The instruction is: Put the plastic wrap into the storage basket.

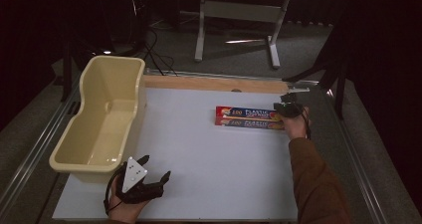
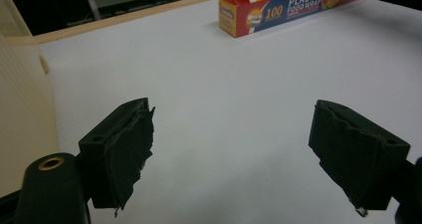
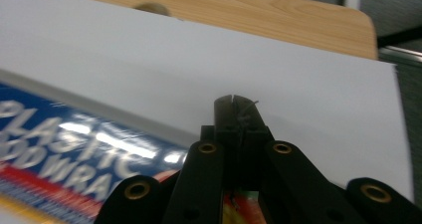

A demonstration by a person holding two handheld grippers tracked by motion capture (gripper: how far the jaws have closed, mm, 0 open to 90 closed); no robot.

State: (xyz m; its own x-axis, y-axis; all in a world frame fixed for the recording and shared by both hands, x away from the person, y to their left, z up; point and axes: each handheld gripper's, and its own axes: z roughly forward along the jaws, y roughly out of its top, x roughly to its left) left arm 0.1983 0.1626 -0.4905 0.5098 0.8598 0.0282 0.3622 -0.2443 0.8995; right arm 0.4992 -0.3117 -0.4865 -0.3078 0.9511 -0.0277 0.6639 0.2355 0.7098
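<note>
Resting closed above the right end of the long blue-and-red plastic-wrap box (image 1: 249, 118), the right tool (image 1: 287, 107) holds nothing, apparently positioned to push it. The left tool (image 1: 152, 176) waits wide, empty, beside the cream plastic tub (image 1: 102, 115).

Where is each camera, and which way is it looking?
High view: above the table's near side, looking forward and down; tub, box, both hands with grippers.
Left gripper view: on the left gripper, looking between its open jaws at the box.
Right gripper view: on the right gripper, jaws shut, over the box.
All share the box.
</note>
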